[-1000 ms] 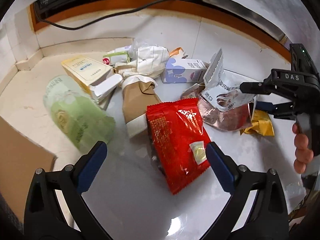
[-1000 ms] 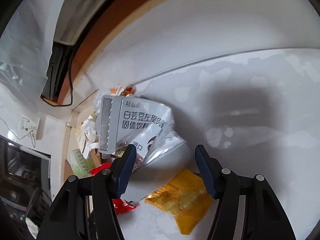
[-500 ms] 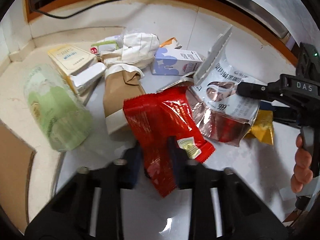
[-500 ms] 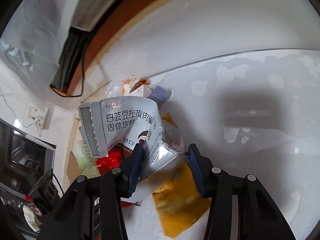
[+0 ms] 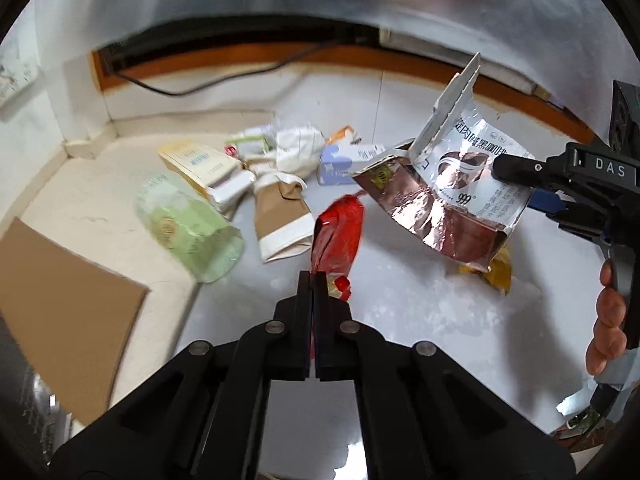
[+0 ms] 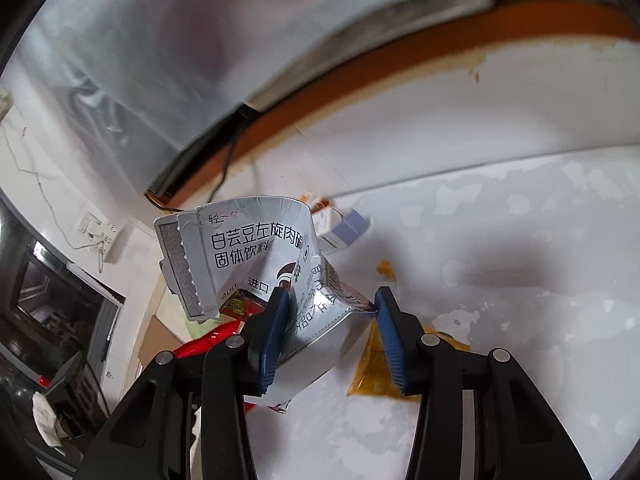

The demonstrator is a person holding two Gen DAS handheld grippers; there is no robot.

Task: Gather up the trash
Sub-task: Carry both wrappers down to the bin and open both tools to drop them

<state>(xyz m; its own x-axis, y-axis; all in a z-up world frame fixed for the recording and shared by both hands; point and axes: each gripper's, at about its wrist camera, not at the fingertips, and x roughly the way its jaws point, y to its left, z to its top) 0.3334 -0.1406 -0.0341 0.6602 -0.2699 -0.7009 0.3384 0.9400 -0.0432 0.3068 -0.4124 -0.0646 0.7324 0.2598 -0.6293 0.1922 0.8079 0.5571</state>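
In the left wrist view, a brown sheet of cardboard (image 5: 60,312) lay at the lower left of the frame on the white floor (image 5: 420,312), and just right of it a pale green plastic pack (image 5: 188,228) lay on its side. Above that, toward the upper middle, sat a cream box (image 5: 200,164), a brown paper bag (image 5: 280,216), crumpled white paper (image 5: 296,148) and a small lilac carton (image 5: 344,164), all clustered together. At the centre bottom the left gripper (image 5: 313,280) had its jaws pressed fully together, pinching the lower end of a red snack wrapper (image 5: 338,240), which hung crumpled just above the fingertips. Further right, a silver foil pouch (image 5: 452,192) with a white printed face was lifted off the floor, its right edge caught in the right gripper (image 5: 516,178) at the right edge of the frame, with a hand (image 5: 610,328) on the handle below. A yellow sachet (image 5: 496,276) lay on the floor under the pouch. In the right wrist view the right gripper's jaws were closing, partly open, with the crumpled pouch between the blue pads (image 6: 276,332) and both pads touching it.
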